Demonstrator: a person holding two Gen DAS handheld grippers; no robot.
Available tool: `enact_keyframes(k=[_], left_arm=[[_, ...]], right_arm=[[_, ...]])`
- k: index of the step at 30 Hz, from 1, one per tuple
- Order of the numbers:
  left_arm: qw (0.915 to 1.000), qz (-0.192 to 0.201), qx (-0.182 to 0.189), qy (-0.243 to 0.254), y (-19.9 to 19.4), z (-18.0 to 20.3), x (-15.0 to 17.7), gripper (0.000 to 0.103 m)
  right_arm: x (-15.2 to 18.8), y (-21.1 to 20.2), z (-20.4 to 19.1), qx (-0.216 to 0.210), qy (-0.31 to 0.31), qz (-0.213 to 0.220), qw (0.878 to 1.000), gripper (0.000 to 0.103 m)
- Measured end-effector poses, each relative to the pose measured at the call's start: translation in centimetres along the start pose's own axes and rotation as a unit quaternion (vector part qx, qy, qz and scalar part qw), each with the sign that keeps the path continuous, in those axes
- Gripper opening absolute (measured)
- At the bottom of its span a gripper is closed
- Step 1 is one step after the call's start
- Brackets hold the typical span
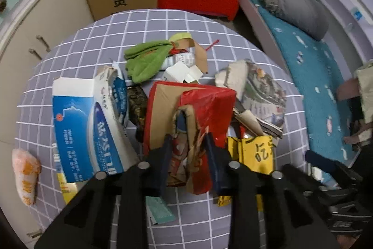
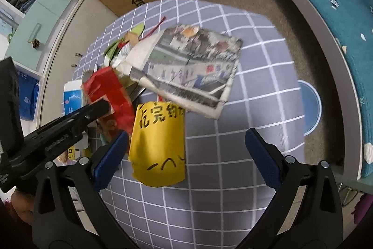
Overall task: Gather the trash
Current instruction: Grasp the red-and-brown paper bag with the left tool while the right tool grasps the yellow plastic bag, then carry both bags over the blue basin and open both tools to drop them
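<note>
Trash heaped mid-worktop [image 1: 81, 43]. Left gripper [image 1: 188, 162] jaws pinched torn red carton [image 1: 209, 104], likely for lifting out. Right gripper [image 2: 186, 151] jaws spread over yellow packet [image 2: 158, 144] beside carton, apparently next target; newspaper [image 2: 191, 71] just beyond carton.

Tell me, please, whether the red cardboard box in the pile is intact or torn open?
Torn open: the red cardboard box shows bare brown inner card and ragged flaps at its near end.

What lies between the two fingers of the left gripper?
The crumpled end of the red cardboard box sits between the left gripper's fingers, seen in the left wrist view.
</note>
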State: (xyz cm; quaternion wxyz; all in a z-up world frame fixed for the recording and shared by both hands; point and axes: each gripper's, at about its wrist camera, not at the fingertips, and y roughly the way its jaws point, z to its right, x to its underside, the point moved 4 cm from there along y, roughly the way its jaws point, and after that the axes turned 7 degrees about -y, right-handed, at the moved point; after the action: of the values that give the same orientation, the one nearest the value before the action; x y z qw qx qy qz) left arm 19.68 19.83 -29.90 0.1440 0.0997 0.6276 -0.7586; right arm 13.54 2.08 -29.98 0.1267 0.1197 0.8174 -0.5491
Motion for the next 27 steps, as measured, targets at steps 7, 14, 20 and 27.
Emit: enact_keyframes(k=[7, 14, 20, 27], left_arm=[[0.9995, 0.020, 0.023, -0.007, -2.6, -1.1, 0.5, 0.018], [0.9987, 0.045, 0.026, -0.003, -6.3, -1.0, 0.8, 0.018], [0.9958, 0.086, 0.031, 0.012, -11.4, 1.0, 0.4, 0.018], [0.9885, 0.137, 0.055, 0.029, -15.1, 8.8, -0.2, 0.018]], right_arm=[[0.0, 3.2, -1.8, -0.020, -0.003, -0.028, 0.999, 0.065], [0.7, 3.1, -2.3, -0.060, 0.014, -0.052, 0.997, 0.034], [-0.1, -2.3, -2.3, -0.091, -0.001, -0.015, 0.996, 0.034], [-2.0, -10.8, 2.7, -0.067, -0.019, 0.065, 0.995, 0.034]])
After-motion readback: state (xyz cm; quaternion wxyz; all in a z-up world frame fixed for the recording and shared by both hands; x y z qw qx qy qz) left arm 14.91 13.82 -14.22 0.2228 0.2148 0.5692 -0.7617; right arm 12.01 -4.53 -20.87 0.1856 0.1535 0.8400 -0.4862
